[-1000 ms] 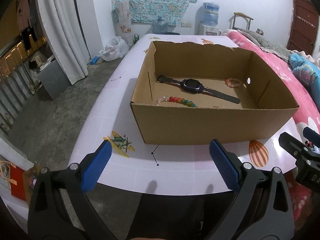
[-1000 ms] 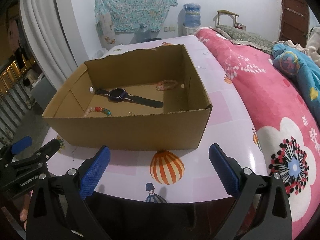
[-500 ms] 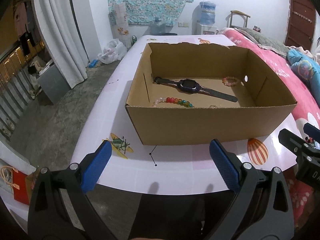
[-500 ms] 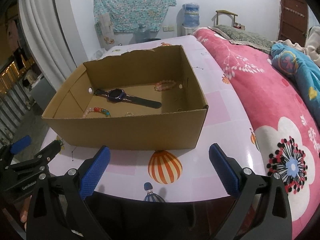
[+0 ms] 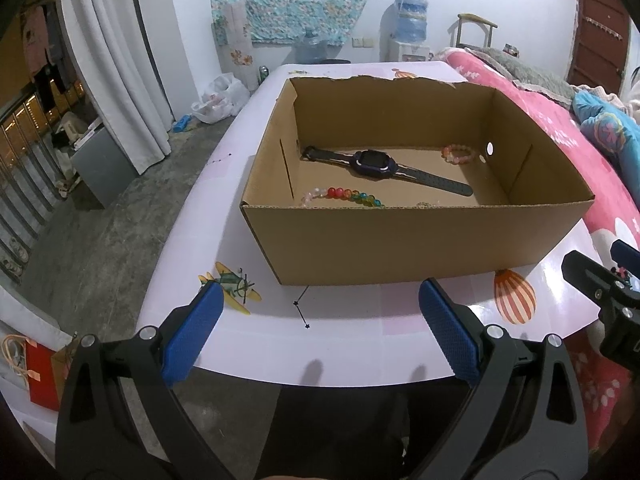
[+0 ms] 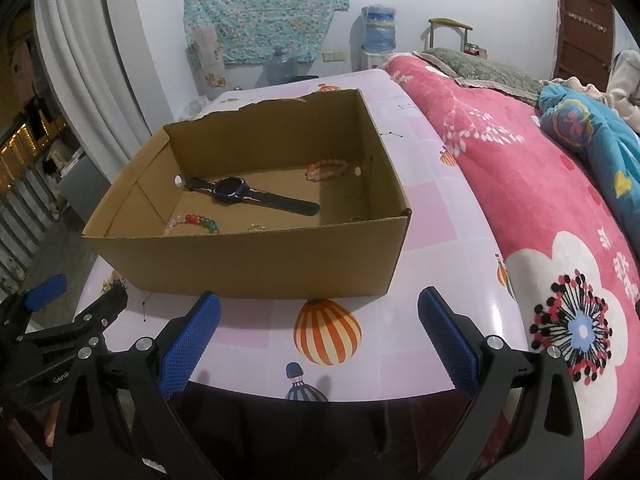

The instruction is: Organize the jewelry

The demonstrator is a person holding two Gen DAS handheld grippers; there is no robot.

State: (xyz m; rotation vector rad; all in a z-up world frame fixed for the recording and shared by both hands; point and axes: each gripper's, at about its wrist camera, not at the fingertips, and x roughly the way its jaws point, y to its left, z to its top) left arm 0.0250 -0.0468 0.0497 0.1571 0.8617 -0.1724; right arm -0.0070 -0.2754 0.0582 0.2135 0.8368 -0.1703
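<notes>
An open cardboard box [image 5: 416, 244] [image 6: 248, 256] stands on the pink table. Inside it lie a dark smartwatch [image 5: 374, 165] [image 6: 230, 191], a bracelet of coloured beads [image 5: 344, 196] [image 6: 198, 222], a pink bead bracelet [image 5: 460, 155] [image 6: 326, 170] and a small gold piece [image 5: 428, 203] [image 6: 257, 227]. My left gripper [image 5: 320, 332] is open and empty, short of the box's near wall. My right gripper [image 6: 318, 334] is open and empty, also short of the near wall.
The table [image 5: 360, 344] has printed balloons [image 6: 327, 330] and a plane picture [image 5: 232, 288]. A pink flowered blanket [image 6: 560, 208] lies to the right. Concrete floor, a curtain [image 5: 116, 60] and a grey bin are to the left.
Both grippers have drawn back and risen a little, so the box looks slightly farther and its inside shows more. Nothing was taken hold of or let go.
</notes>
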